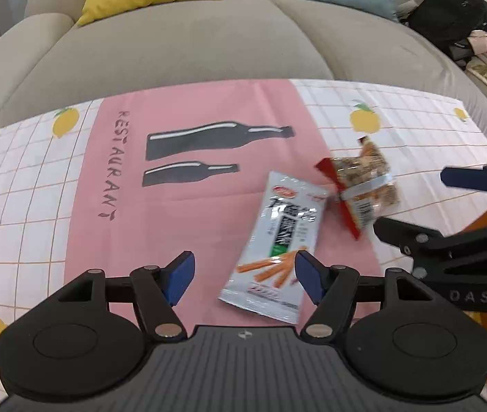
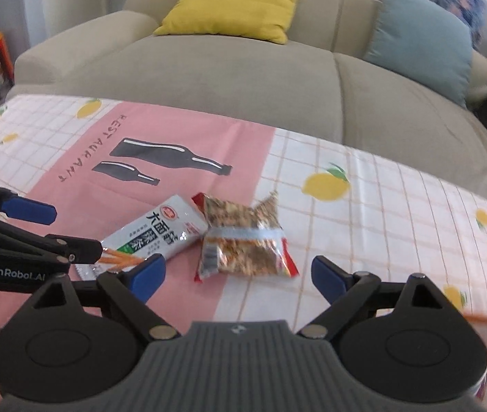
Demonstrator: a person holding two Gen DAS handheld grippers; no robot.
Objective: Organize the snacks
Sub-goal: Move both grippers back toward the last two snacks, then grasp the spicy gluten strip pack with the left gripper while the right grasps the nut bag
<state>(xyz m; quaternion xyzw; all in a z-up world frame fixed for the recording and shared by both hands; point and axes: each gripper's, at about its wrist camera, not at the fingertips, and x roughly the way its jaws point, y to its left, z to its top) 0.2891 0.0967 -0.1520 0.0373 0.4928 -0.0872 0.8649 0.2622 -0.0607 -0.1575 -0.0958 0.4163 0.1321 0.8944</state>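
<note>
Looking along our left gripper (image 1: 245,276), we see its blue pads spread apart and gripping nothing; the near end of the white snack packet (image 1: 276,243) lies between the fingers, though we cannot tell whether the right pad touches it. Our right gripper (image 2: 238,274) also stands wide apart and empty, with the clear bag of mixed snacks (image 2: 243,240) lying just beyond its tips. In the right wrist view the left gripper's body hides the white packet's near corner, and "GenRobot.AI" reads on that body. In the left wrist view the right gripper is cut off at the frame edge, showing the letters "DAS".

Both packets lie touching on the tablecloth (image 1: 209,213), near the seam between its pink panel and its white lemon-print grid. The white packet bears large Chinese characters, a red logo and pictured orange sticks; the bag's smaller print is too blurred to read. Farther left, "RESTAURANT" runs beside two printed bottles. Beyond stands a beige sofa (image 2: 243,75) with a yellow cushion (image 2: 233,0) and a blue cushion (image 2: 422,41).
</note>
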